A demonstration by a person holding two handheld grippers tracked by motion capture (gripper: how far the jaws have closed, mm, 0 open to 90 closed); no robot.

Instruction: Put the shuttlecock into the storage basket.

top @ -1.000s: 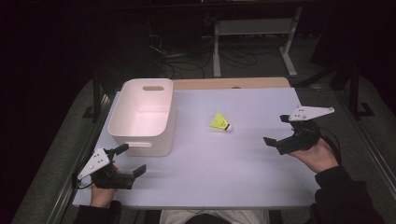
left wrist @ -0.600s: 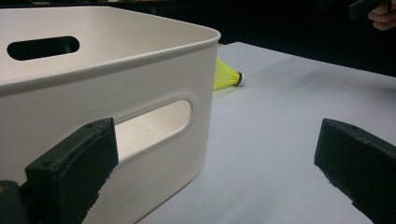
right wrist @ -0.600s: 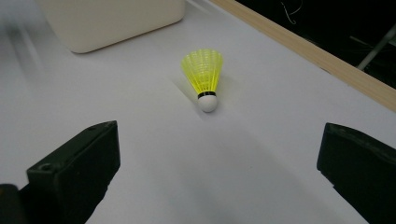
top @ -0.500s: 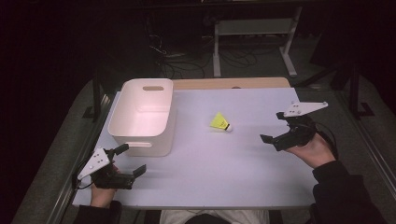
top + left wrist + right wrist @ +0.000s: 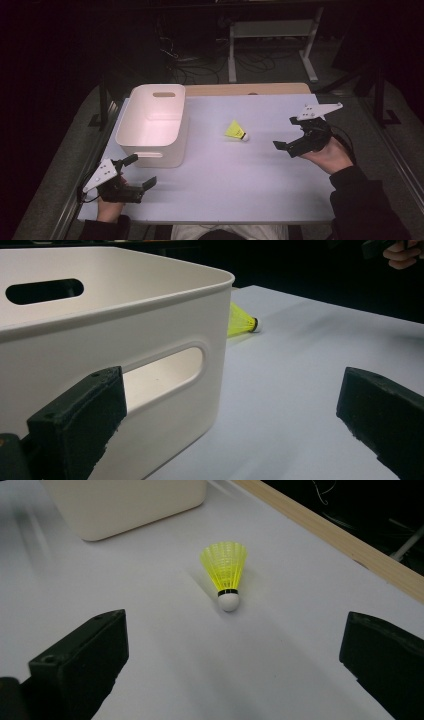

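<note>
Where the table (image 5: 240, 190) meets the person's near left corner, the left gripper (image 5: 138, 172) rests low, just in front of the white bin (image 5: 152, 125) and a little to its left. Its jaws stand wide apart with nothing between them, so it is released. In the left gripper view the bin (image 5: 100, 330) rises close ahead, its near wall with the handle slot facing the jaws, and the left gripper (image 5: 235, 415) does not touch it.

The bin stands upright on the left part of the table, its open top showing a bare inside. To the right of the bin, near but apart from it, lies the yellow shuttlecock (image 5: 235, 131) on its side. Its white cork points away from the bin and its skirt points toward the bin. In the right gripper view the shuttlecock (image 5: 226, 572) lies ahead of the open jaws, cork toward the camera, with the bin (image 5: 125, 502) beyond it to the left.

Farther right of the bin, well past the shuttlecock, the right gripper (image 5: 286, 143) is held above the table in the person's hand (image 5: 327, 157). Its jaws are spread wide and hold nothing. It points back toward the bin, with the shuttlecock between them, and is apart from the shuttlecock.
</note>
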